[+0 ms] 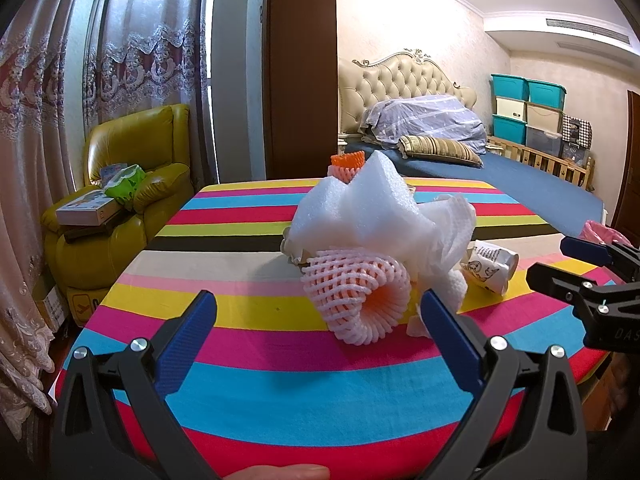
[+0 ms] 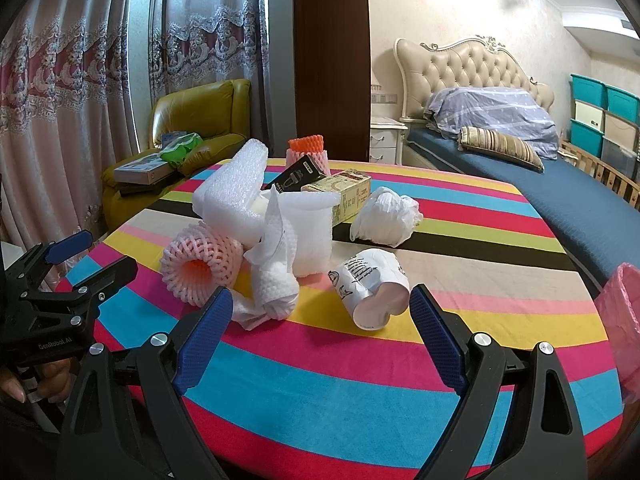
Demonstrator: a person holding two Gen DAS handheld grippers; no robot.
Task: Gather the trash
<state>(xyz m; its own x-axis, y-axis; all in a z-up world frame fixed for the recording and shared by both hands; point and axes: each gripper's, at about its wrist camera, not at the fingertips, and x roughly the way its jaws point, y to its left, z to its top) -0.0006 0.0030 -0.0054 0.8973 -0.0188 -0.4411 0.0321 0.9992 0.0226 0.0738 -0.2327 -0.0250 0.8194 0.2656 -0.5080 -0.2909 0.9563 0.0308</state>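
**Trash heaped on the striped table**

A pink foam net [image 1: 358, 296] is lying at the near edge of the heap, touching a white foam sheet [image 1: 360, 208] and crumpled tissue [image 2: 272, 276]. A paper cup [image 2: 372, 286] is lying on its side just beside them on the table [image 1: 320, 396]. Both the left gripper [image 1: 318, 322] and the right gripper [image 2: 320, 316] are hovering with fingers spread, holding nothing. A pink bag [image 2: 622, 320] is sitting at the table's right edge.

Left gripper [image 2: 90, 258] body reads "GenRoboLAI". Right gripper [image 1: 568, 264] body shows "DAS", cut off by the frame edge. Print on crushed paper cup [image 2: 370, 286] and boxes [image 2: 338, 192] illegible.
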